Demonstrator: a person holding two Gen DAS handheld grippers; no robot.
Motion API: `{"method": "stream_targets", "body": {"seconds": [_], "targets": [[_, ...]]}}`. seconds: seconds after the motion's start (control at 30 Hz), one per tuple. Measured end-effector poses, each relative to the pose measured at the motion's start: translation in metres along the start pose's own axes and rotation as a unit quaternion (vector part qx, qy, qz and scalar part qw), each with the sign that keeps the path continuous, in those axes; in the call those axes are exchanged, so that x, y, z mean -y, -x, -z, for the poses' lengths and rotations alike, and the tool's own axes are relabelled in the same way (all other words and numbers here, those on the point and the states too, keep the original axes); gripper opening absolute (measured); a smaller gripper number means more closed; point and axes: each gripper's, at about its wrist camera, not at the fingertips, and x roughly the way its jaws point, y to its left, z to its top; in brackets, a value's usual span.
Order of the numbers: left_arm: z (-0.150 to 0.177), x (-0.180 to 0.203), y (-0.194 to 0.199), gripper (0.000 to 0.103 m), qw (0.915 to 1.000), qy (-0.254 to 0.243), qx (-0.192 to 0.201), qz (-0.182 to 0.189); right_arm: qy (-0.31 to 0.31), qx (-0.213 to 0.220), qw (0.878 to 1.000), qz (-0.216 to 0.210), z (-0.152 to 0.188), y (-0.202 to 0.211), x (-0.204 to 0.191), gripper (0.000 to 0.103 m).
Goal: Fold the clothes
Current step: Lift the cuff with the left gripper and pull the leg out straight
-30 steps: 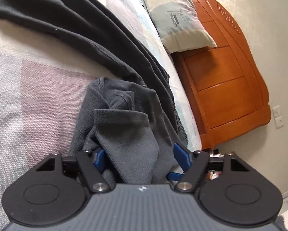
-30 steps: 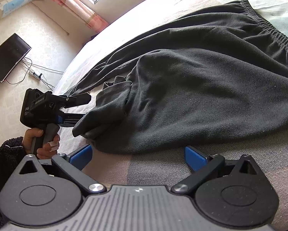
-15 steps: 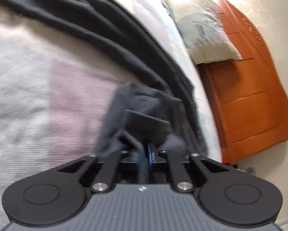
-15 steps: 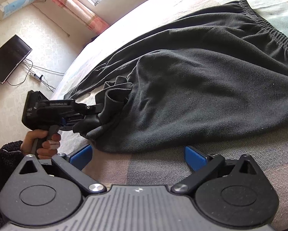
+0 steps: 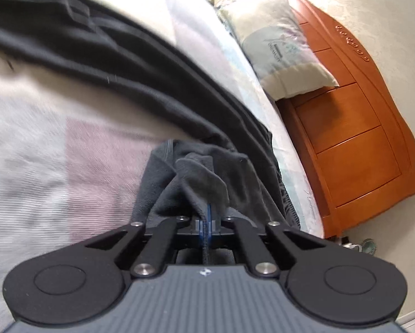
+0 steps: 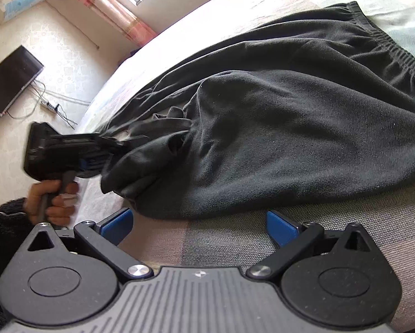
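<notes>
A pair of dark grey trousers (image 6: 277, 116) lies spread over the bed, elastic waistband (image 6: 390, 41) at the far right. My left gripper (image 5: 209, 216) is shut on the cuff of one trouser leg (image 5: 204, 174), with fabric bunched up between the blue pads. From the right wrist view the left gripper (image 6: 115, 147) shows at the left, held by a hand (image 6: 54, 199), with the leg end lifted off the blanket. My right gripper (image 6: 199, 222) is open, its blue pads (image 6: 279, 224) just short of the trousers' near edge, holding nothing.
The bed has a striped pastel blanket (image 5: 54, 172). A pillow (image 5: 277, 44) leans on an orange wooden headboard (image 5: 354, 127). On the floor beyond the bed lie a dark screen (image 6: 10, 80) and a power strip with cables (image 6: 49, 105). A curtain (image 6: 107, 8) hangs by the window.
My left gripper closed on the trouser cuff and has lifted and pulled it away from the blanket. The right gripper has stayed open in place.
</notes>
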Motion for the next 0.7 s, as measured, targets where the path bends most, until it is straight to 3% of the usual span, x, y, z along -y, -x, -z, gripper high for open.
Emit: {"method": "stream_targets", "body": {"seconds": [0.27,0.57,0.7], "targets": [[0.012,-0.014,0.087,0.001,0.9906,0.007,0.102,-0.091,0.021,-0.003,1.000,0.008,0.000,0.001,-0.016,0.103],[0.025,-0.042,0.172,0.001,0.9615,0.036,0.201,-0.184,0.042,0.000,0.999,0.005,0.001,0.006,-0.037,0.103],[0.029,-0.058,0.198,0.001,0.9500,0.049,0.231,-0.204,0.046,0.002,0.999,0.009,0.002,0.008,-0.043,0.103]]}}
